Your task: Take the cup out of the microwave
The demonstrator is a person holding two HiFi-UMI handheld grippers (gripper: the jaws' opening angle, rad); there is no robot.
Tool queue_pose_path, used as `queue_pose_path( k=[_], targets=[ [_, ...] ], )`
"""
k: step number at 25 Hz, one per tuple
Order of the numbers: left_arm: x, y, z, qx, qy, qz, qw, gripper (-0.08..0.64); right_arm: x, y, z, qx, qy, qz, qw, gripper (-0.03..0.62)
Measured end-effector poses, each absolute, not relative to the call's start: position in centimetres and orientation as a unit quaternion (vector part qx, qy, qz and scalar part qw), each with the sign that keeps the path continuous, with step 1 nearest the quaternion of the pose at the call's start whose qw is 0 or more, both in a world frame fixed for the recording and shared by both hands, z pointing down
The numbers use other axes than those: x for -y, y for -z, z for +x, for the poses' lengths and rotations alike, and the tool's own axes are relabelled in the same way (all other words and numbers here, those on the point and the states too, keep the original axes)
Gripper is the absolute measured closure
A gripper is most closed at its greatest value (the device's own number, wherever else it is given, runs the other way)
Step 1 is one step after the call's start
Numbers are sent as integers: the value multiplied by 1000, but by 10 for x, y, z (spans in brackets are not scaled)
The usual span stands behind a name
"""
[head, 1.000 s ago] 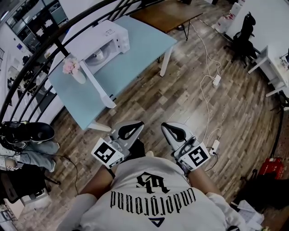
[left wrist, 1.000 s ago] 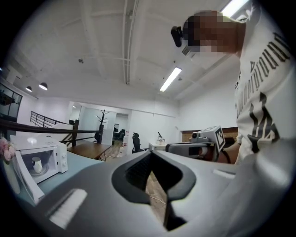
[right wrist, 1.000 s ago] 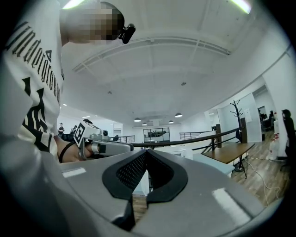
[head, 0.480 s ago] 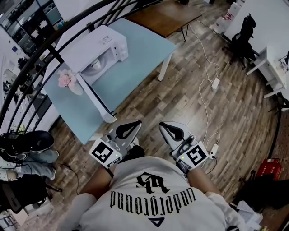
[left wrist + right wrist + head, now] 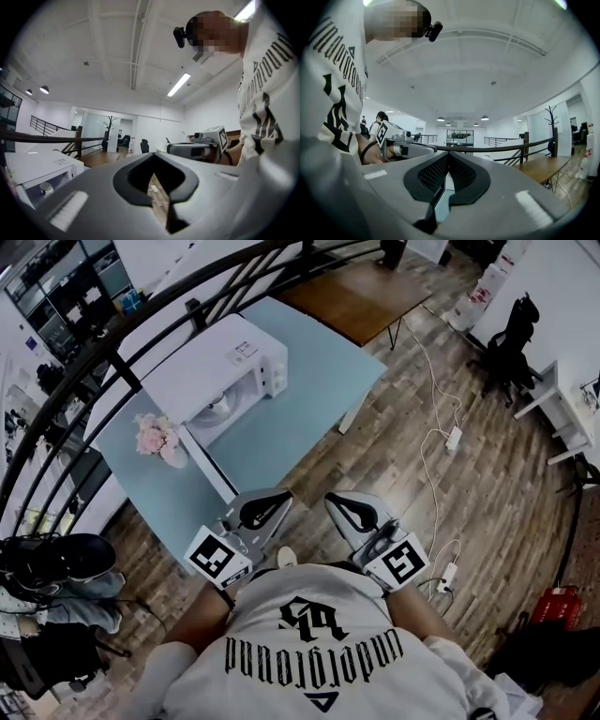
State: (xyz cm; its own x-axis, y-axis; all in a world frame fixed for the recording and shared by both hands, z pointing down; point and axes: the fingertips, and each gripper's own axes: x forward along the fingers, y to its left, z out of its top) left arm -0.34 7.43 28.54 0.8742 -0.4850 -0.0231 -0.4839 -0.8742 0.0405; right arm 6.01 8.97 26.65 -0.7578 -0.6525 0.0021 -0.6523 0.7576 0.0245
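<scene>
- Table (image 5: 314, 395): its near corner sits just ahead of the person, so walking in too close could bump it and shake everything on it.
- Microwave (image 5: 202, 367): on the far left of the table. A reach from the near side comes in at an angle and could clip the cavity frame.
- Door (image 5: 212, 470): open and sticking out toward the near side, in the left gripper's path. A knock could swing it.
- Left gripper (image 5: 272, 504), right gripper (image 5: 352, 507): both clenched with nothing in them. They must open before reaching in, or they will shove the cup.
- Vase (image 5: 161, 440): just left of the door, easy to tip with an elbow.
- Cup (image 5: 45, 188): inside the microwave. A poor grip could drop it, or spill anything in it.
</scene>
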Motion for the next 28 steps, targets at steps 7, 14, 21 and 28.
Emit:
queue_pose_path(
  k=[7,14,21,28],
  targets=[
    [-37,-284,-42,287,20,957,18,511,-43,-262,24,949,8,314,8,589],
    [3,-295,-67,343,11,938,36,511,7,-274,-4,968,-3,251,3,588],
    [52,-305,-69,406,0,913,31,509,64,-281,-9,984,-14,177,5,589],
    [113,-312,-61,492,3,870,31,510,128,-289,12,994,-6,107,11,589]
  ],
)
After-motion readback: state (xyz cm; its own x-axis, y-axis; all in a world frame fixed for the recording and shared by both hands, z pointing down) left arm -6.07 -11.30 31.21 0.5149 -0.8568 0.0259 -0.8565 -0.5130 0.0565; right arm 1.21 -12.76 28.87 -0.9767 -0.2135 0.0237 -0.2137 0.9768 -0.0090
